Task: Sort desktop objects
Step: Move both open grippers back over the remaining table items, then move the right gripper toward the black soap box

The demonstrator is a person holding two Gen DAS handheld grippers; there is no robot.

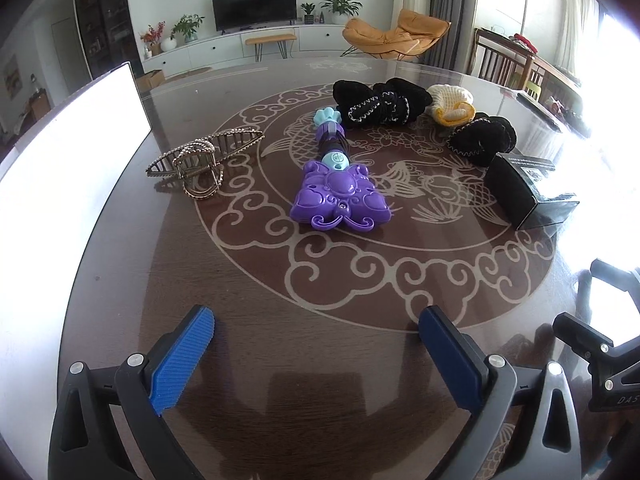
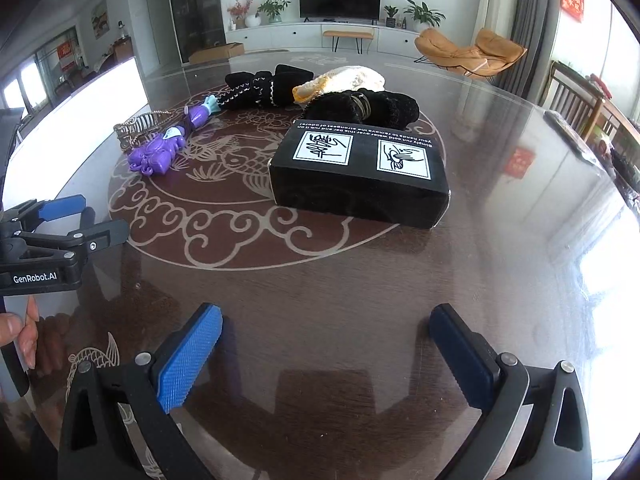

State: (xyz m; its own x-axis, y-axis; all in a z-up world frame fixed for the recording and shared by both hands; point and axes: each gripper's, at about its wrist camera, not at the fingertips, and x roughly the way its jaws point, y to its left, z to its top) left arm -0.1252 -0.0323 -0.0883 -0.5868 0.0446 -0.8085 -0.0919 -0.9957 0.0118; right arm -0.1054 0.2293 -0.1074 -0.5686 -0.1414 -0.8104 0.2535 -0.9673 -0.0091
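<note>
A purple toy wand [image 1: 338,194] [image 2: 160,152] lies mid-table. To its left rests a metal hair claw [image 1: 200,160] [image 2: 138,128]. Behind sit black knitted pieces [image 1: 380,106] [image 2: 264,88], a cream and yellow knitted piece [image 1: 450,104] [image 2: 344,78] and another black knitted piece [image 1: 482,138] [image 2: 360,108]. A black box [image 2: 360,174] [image 1: 524,192] lies in front of them. My left gripper [image 1: 316,336] is open above bare table, well short of the wand. My right gripper [image 2: 326,334] is open too, short of the box. Its body shows at the right edge [image 1: 600,344].
The round dark table [image 2: 480,260] has a glassy top with a pale fish pattern. A white board [image 1: 68,152] [image 2: 80,112] stands along its left edge. A hand [image 2: 22,332] holds the left gripper body [image 2: 44,240]. Chairs stand beyond the far right rim.
</note>
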